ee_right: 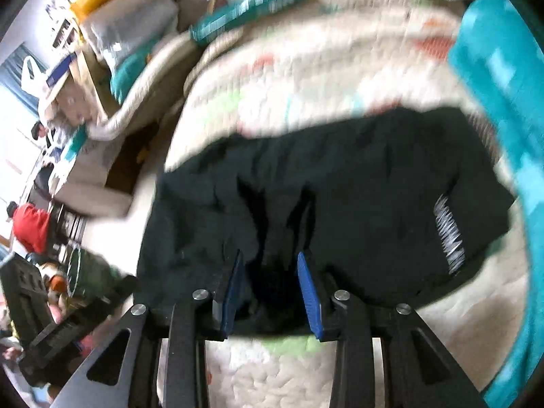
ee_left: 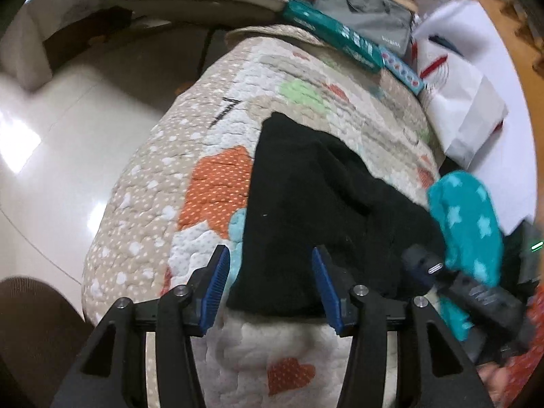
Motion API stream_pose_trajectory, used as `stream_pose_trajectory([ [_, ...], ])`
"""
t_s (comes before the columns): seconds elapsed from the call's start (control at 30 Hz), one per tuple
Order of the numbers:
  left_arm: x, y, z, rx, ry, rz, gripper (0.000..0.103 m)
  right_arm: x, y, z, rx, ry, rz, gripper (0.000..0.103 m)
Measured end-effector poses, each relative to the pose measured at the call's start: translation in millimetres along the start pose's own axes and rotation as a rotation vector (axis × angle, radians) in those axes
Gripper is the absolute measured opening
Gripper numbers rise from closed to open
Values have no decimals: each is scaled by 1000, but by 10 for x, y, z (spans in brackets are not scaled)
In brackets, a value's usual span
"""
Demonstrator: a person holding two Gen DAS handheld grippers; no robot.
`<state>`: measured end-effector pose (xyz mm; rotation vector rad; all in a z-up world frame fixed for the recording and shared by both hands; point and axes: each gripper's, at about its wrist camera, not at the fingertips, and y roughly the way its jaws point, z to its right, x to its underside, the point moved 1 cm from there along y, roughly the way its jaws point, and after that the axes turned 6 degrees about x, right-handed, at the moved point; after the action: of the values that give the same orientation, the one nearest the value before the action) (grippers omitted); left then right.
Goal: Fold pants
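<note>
Black pants lie folded into a compact pile on a quilted mat with orange and green patches. My left gripper hovers open over the pile's near left corner; its blue pads stand clear of the cloth. In the right wrist view the pants spread wide, with a white print near their right end. My right gripper stands open over the near edge, with creased black cloth in the gap and neither pad pressing on it. That gripper's black housing shows at the right of the left wrist view.
A teal starred cloth lies right of the pants. Behind the mat sit a teal box, a grey bag and a white paper bag. Glossy floor drops away left of the mat. A person in red is far off.
</note>
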<state>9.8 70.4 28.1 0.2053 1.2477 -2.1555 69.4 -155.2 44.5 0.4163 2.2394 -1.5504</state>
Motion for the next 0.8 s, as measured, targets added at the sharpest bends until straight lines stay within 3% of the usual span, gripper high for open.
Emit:
stream_pose_trajectory([
  [0.1, 28, 227, 1, -22, 7, -63, 49, -126, 0, -103, -127, -16, 11, 38],
  [0.23, 85, 325, -71, -17, -21, -68, 51, -226, 389, -284, -291, -14, -112, 38],
  [0.33, 88, 327, -59, -19, -12, -73, 52, -306, 733, -155, -190, 50, -130, 37],
  [0.4, 88, 316, -65, -5, -10, -79, 55, -358, 787, 65, -134, 150, -93, 25],
  [0.43, 85, 309, -74, 0, -12, -83, 55, -367, 747, 160, -103, 203, -73, 26],
  [0.47, 77, 301, -81, 2, -16, -89, 55, -372, 619, 289, -2, 251, -31, 35],
  [0.63, -37, 178, -91, 23, -37, -103, 55, -348, 36, 738, 37, 354, 38, 48],
  [0.7, -135, 125, 25, 16, 9, -92, 55, -250, -267, 980, 13, 410, 76, 56],
  [0.8, -319, 95, 343, 10, 125, -79, 55, -34, -595, 1191, 9, 453, 136, 58],
])
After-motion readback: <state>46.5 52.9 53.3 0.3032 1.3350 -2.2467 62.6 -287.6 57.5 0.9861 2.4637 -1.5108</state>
